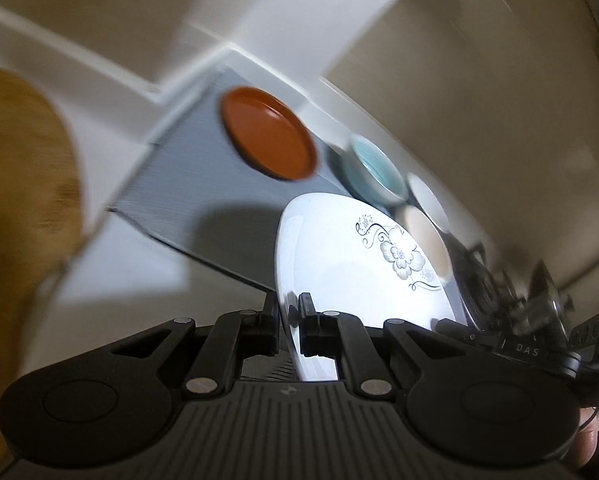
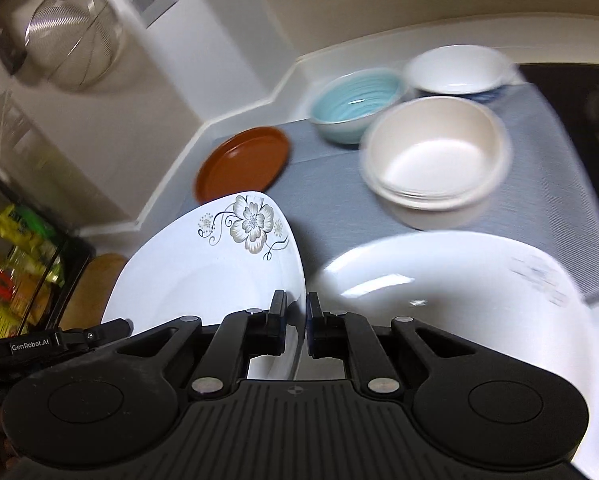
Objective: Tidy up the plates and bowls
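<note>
We list 6 pieces of crockery on or above the grey ribbed mat (image 2: 331,196), largest first, and we judge the sorting to be in its middle stage. Item 1: a white square plate with a grey flower print (image 2: 203,264), lifted clear of the mat and tilted, carried by both tools at once; the left gripper (image 1: 289,316) is clamped on one edge of it and the right gripper (image 2: 296,320) is clamped on the opposite edge, so this piece is in transit and not yet placed. Item 2: a second white plate (image 2: 451,292) lying flat at the near right of the mat, with a faint blurred print near its far edge; we take it as the likely base for item 1, though that is our judgement only. Item 3: a cream bowl (image 2: 435,164) that shows several rims one inside another, so we count it as a nested stack already formed, number of bowls not readable. Item 4: a brown round plate (image 2: 243,164) lying alone at the far left of the mat, unsorted. Item 5: a pale blue ribbed bowl (image 2: 355,104), standing by itself just behind the cream stack. Item 6: a white bowl (image 2: 455,68) at the far right, apparently with a dark blue pattern outside. Remaining, in our estimate: set down item 1, then deal with items 4, 5 and 6.
</note>
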`<state>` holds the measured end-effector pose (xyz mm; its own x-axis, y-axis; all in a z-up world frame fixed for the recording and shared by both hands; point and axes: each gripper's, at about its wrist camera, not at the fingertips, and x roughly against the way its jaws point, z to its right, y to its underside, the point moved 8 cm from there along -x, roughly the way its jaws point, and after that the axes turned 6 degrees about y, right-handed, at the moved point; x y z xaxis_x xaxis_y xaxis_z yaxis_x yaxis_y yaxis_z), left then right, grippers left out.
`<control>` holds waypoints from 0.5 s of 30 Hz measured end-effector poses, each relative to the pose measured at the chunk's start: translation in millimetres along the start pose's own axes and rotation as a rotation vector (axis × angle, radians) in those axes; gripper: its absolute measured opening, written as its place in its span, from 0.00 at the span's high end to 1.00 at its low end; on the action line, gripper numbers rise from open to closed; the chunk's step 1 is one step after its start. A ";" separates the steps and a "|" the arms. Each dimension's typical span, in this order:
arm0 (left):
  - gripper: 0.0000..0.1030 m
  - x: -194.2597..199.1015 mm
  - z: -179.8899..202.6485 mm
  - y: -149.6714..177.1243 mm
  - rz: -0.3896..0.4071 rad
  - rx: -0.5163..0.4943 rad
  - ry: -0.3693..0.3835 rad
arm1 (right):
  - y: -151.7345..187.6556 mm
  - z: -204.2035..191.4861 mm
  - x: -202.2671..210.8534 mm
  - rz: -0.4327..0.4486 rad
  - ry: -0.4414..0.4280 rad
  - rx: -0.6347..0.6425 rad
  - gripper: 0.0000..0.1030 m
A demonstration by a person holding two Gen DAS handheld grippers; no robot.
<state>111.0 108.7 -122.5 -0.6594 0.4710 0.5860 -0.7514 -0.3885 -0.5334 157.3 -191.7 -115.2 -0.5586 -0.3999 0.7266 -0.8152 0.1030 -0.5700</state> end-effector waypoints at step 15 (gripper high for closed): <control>0.91 -87.6 74.2 24.1 -0.207 -0.194 0.137 | 45.3 100.6 70.9 0.128 0.212 -0.257 0.89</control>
<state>148.9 -0.6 -141.5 -0.4736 0.6317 0.6137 -0.8422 -0.1210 -0.5254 96.2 -307.0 -128.1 -0.6559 -0.1738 0.7345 -0.7335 0.3766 -0.5659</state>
